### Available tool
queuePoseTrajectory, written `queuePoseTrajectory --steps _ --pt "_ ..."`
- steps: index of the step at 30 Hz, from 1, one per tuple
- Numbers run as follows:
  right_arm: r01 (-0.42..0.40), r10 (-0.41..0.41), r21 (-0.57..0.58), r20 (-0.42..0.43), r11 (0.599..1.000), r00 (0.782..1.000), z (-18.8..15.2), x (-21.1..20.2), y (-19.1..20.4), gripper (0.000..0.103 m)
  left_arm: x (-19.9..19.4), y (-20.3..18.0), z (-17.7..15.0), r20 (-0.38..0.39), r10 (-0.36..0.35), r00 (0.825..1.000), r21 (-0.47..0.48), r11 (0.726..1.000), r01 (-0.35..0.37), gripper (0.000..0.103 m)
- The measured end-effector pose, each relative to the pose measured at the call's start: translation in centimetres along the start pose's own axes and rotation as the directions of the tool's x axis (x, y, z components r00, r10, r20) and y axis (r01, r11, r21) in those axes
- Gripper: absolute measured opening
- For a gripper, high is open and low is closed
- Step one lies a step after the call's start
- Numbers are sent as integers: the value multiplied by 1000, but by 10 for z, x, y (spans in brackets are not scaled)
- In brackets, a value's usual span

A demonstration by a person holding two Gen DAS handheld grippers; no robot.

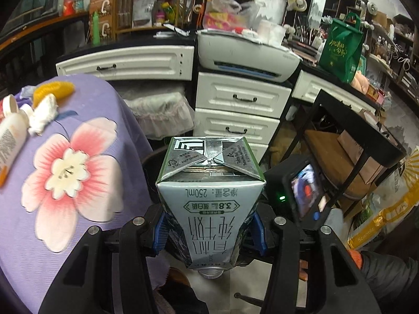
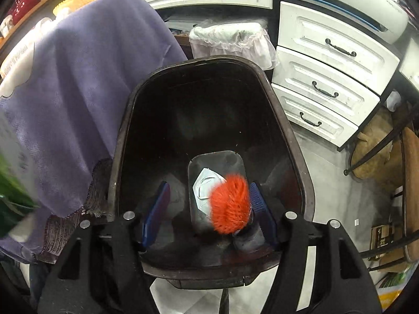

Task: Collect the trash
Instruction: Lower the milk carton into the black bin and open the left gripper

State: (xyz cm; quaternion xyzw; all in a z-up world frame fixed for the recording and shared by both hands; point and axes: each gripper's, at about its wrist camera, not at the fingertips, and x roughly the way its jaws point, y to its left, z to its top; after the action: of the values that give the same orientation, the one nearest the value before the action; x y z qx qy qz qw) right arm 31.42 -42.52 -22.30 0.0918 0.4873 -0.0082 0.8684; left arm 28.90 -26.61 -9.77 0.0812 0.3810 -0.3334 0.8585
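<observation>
Left wrist view: the left gripper [image 1: 209, 230] is clamping a milk carton [image 1: 209, 198]. The right gripper [image 2: 209, 209] is hanging open over the bin [image 2: 296, 141], an orange brush [image 2: 230, 204] between its fingers [image 2: 157, 209].

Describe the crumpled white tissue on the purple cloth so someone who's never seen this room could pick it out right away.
Start at the purple floral tablecloth and go to its far left corner. The crumpled white tissue lies there between a white lotion bottle and a ridged yellow object. It is the only soft, ragged white thing there.
</observation>
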Motion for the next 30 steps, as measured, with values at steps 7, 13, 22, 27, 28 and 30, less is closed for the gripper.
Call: queuePoseTrajectory --steps 7,13,22,27,28,30 --pt "55 -58 47 59 997 997 -1 -28 -20 68 33 -4 -6 -55 6 998 4 1000 -6 51" --pt "113 -125 112 110 987 986 -6 -61 -47 68 64 -8 -10 -102 -4 995 5 1000 5 51" --pt "156 -191 200 173 967 966 -17 -104 -78 69 112 -15 -20 -188 10 982 15 1000 -7 51" --pt "149 -193 222 188 964 963 -19 -111 -85 69 130 -20 -26 -224 23 974 35 999 -15 51" --pt "149 -193 224 190 963 963 -19 -111 -85 69 133 -20 -27 -232 24 972 34 999 -16 51" --pt "145 -189 224 190 964 963 -19 -112 -84 69 137 -21 -29 -241 26 970 35 999 -18 51"
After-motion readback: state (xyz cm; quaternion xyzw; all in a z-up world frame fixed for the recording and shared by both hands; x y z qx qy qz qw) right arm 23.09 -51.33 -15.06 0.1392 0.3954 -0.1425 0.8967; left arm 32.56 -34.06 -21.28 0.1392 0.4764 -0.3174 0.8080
